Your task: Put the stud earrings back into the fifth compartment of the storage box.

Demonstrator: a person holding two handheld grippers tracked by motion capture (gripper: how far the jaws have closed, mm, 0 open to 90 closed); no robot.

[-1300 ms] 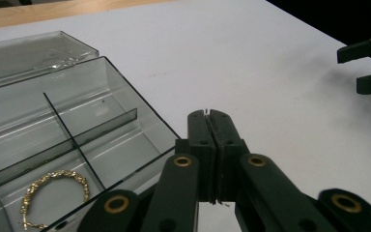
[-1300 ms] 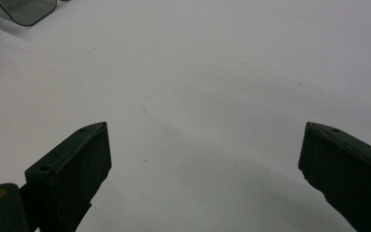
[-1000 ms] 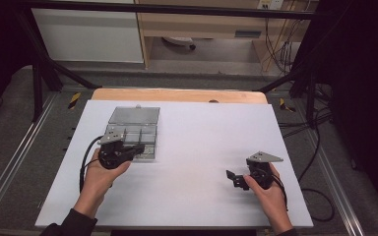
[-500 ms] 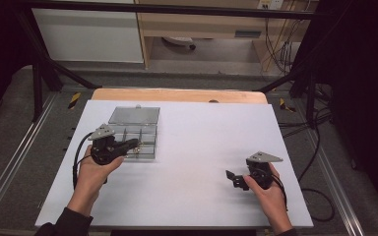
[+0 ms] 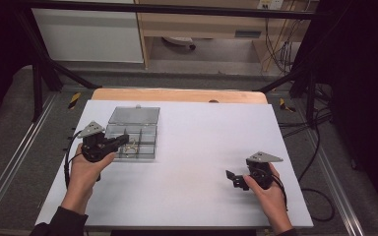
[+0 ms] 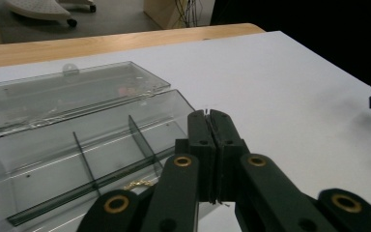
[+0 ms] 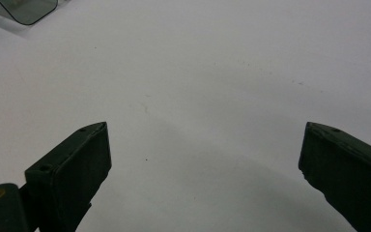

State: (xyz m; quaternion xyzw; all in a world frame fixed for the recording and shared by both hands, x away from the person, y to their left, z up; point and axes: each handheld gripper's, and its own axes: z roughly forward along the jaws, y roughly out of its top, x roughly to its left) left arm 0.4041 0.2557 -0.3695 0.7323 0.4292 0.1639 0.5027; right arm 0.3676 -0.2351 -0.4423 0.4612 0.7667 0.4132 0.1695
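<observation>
A clear plastic compartment box (image 5: 145, 147) lies at the left of the white table, its lid (image 5: 134, 115) folded flat behind it. A small gold piece (image 5: 134, 146) rests in a near compartment, also seen in the left gripper view (image 6: 137, 184) just left of my jaws. My left gripper (image 5: 124, 138) is shut, its tips over the box's near left part; in the left gripper view (image 6: 209, 116) the jaws press together with nothing clearly between them. My right gripper (image 5: 232, 179) stands open low over bare table at the right; its jaws (image 7: 205, 159) are wide apart.
The white table top (image 5: 202, 137) ends at a wooden strip (image 5: 177, 95) at the back. Metal frame rails (image 5: 10, 167) run along both sides, and cables (image 5: 320, 147) hang to the right. A box corner (image 7: 26, 9) shows at the top left of the right gripper view.
My left gripper and hand have drifted left and slightly away from the person, still shut. The right gripper has stayed put, open.
</observation>
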